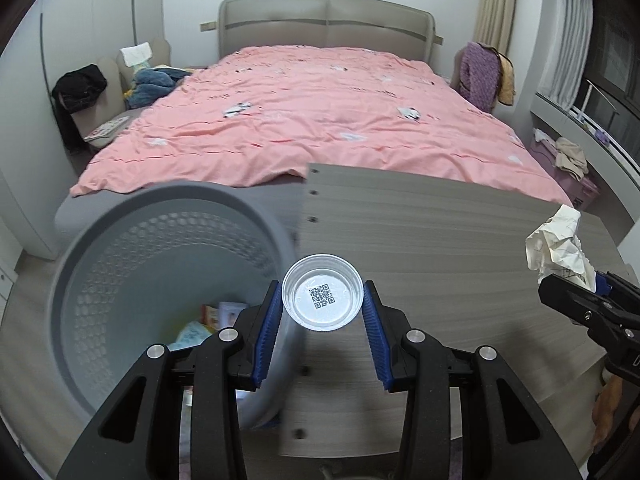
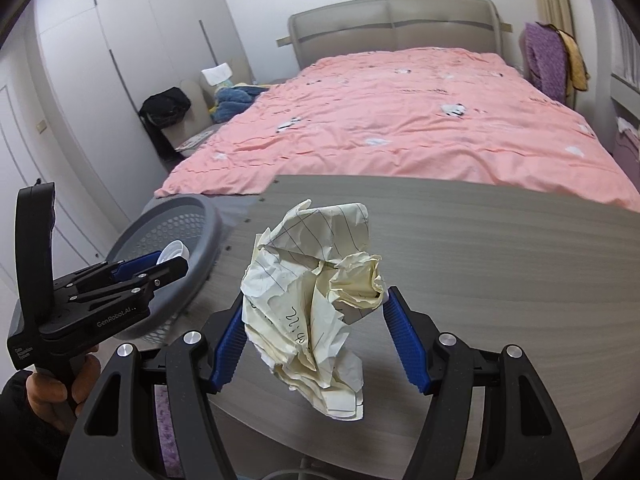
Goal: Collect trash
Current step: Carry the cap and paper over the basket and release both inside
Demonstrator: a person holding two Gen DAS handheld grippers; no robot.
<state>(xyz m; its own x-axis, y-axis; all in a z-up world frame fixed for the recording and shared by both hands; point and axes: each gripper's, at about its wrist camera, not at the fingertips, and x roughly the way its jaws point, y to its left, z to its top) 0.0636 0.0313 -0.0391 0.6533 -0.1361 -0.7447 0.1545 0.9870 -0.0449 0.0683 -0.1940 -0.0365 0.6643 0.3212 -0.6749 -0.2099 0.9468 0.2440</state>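
Note:
My left gripper point(image 1: 323, 300) is shut on a clear plastic cup point(image 1: 323, 298) with a QR code on its bottom, held at the rim of the grey perforated trash basket point(image 1: 120, 240). It also shows in the right wrist view point(image 2: 168, 260), with the cup point(image 2: 173, 252) over the basket point(image 2: 188, 216). My right gripper point(image 2: 314, 312) is shut on a crumpled sheet of lined cream paper point(image 2: 316, 300), held above the grey wood table point(image 2: 480, 280). The paper also shows in the left wrist view point(image 1: 560, 240).
The basket holds some packets and wrappers point(image 1: 208, 320) at its bottom. A bed with a pink quilt point(image 1: 320, 120) lies behind the table point(image 1: 440, 240). Chairs with clothes point(image 1: 80, 88) stand at the left, a wardrobe point(image 2: 100, 60) beyond.

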